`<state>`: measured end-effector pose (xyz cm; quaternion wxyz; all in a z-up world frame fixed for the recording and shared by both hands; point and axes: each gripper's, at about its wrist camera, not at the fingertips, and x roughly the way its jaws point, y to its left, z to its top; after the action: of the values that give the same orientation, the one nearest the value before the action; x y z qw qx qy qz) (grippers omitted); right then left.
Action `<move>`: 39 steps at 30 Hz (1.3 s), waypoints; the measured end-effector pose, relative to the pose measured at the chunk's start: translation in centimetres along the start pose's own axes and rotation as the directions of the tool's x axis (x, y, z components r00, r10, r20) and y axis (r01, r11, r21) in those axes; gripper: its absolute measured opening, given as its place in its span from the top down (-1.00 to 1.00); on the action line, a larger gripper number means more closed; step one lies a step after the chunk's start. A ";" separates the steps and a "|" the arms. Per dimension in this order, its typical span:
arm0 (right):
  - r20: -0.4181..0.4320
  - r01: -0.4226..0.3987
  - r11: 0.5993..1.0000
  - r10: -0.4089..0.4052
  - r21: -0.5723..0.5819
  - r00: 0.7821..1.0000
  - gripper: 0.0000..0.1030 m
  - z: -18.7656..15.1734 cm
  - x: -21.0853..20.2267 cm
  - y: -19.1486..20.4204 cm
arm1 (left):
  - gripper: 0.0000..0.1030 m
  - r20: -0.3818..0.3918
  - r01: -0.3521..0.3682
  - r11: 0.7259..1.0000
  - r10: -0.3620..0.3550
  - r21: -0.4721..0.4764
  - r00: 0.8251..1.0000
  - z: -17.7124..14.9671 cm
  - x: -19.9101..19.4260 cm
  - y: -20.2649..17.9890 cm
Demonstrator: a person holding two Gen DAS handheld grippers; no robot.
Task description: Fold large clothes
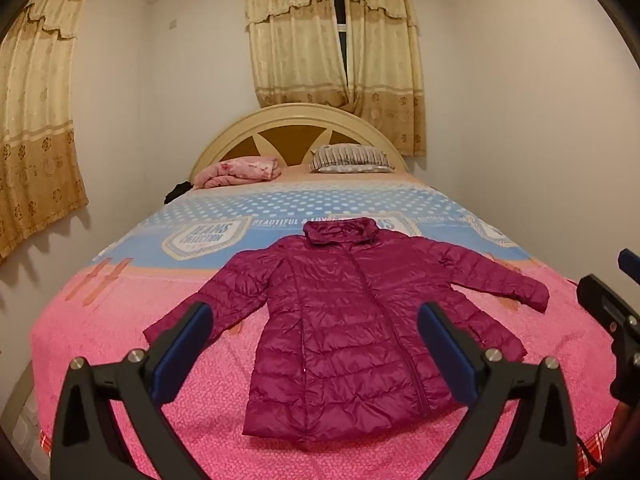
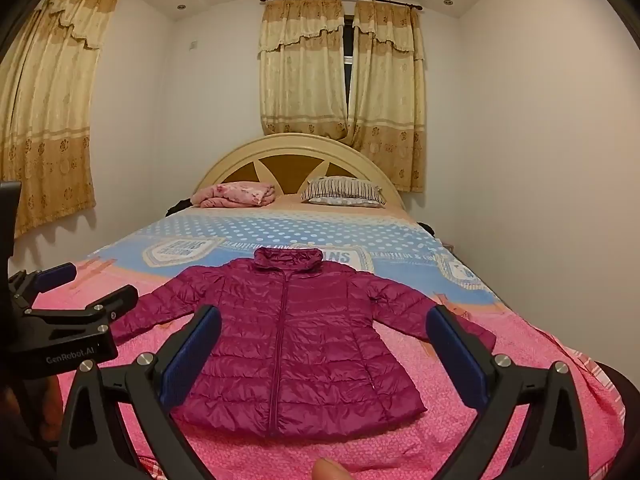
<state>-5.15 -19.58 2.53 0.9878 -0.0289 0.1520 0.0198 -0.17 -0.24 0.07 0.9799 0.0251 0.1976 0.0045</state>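
From the left wrist view, the left claw (image 1: pixel 316 344) stands wide, its two blue-padded fingers (image 1: pixel 188 344) spread to either side of the jacket (image 1: pixel 344 328) and holding nothing. The magenta quilted jacket lies flat, front up and zipped, on the pink lower part of the bed (image 1: pixel 100 344), with its collar toward the headboard (image 1: pixel 296 132) and both sleeves angled out from the body. Beyond the jacket's collar the bedcover turns blue with white dots. Against the headboard sit a folded pink blanket (image 1: pixel 240 172) and a striped pillow (image 1: pixel 350 158). Part of the right claw (image 1: pixel 616 292) shows past the jacket's far sleeve at the frame's edge.

From the right wrist view, the right claw (image 2: pixel 324 352) is likewise spread wide and empty, its fingers framing the jacket (image 2: pixel 296 344), which lies unfolded on the bed (image 2: pixel 520 352). The left claw (image 2: pixel 76 284) appears beside the jacket's other sleeve, its fingers parted. Curtains (image 2: pixel 344 68) hang above the headboard (image 2: pixel 300 152).
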 end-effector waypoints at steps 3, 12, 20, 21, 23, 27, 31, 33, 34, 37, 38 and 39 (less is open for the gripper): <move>-0.009 0.000 1.000 0.000 -0.010 1.000 -0.98 -0.1 -0.4 0.0 | -1.00 -0.013 0.012 1.000 -0.012 -0.024 1.000 0.0 -0.1 0.2; -0.042 0.003 1.000 -0.004 -0.022 0.999 -0.98 -0.2 0.6 1.2 | -1.00 -0.032 0.011 1.000 -0.012 -0.022 0.999 -0.3 1.0 0.8; -0.043 0.002 1.000 -0.003 -0.022 0.999 -0.98 -0.6 0.9 1.2 | -1.00 -0.030 0.006 1.000 -0.007 -0.020 1.000 -0.3 1.0 1.0; -0.044 0.001 1.000 -0.002 -0.022 0.999 -0.98 -0.6 1.0 1.1 | -1.00 -0.032 0.007 1.000 -0.008 -0.022 0.999 -0.3 1.0 1.1; -0.048 -0.002 1.000 0.001 -0.022 0.999 -0.98 -0.7 1.0 1.2 | -1.00 -0.039 0.008 1.000 -0.009 -0.024 0.999 -0.1 1.1 1.2; -0.051 -0.007 1.000 0.006 -0.021 0.999 -0.98 -0.8 1.0 1.0 | -1.00 -0.041 0.008 1.000 -0.009 -0.022 0.999 0.0 1.2 1.4; -0.055 -0.008 1.000 0.007 -0.023 0.998 -0.98 -0.9 1.1 1.0 | -1.00 -0.038 0.005 1.000 -0.006 -0.024 0.999 -0.2 1.4 1.5; -0.054 -0.009 1.000 0.008 -0.022 0.999 -0.98 -1.0 1.0 1.0 | -1.00 -0.039 0.002 1.000 -0.003 -0.022 0.999 -0.2 1.4 1.5; -0.055 -0.007 1.000 0.006 -0.024 0.998 -0.98 -0.9 1.0 1.1 | -1.00 -0.038 0.002 1.000 -0.003 -0.022 0.999 -0.3 1.5 1.4; -0.054 -0.008 1.000 0.007 -0.022 0.999 -0.98 -0.9 1.0 1.1 | -1.00 -0.036 0.001 1.000 -0.002 -0.020 0.999 -0.4 1.5 1.4; -0.055 -0.007 1.000 0.005 -0.024 0.998 -0.98 -0.8 1.0 1.2 | -1.00 -0.035 0.002 1.000 -0.002 -0.019 0.999 -0.4 1.5 1.4; -0.054 -0.007 1.000 0.006 -0.023 0.999 -0.98 -0.9 1.0 1.2 | -1.00 -0.034 0.001 1.000 -0.002 -0.019 0.999 -0.4 1.5 1.4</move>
<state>-4.48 -18.39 1.30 0.9828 -0.0406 0.1787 0.0240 1.10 1.18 -0.85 0.9767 0.0156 0.2142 0.0060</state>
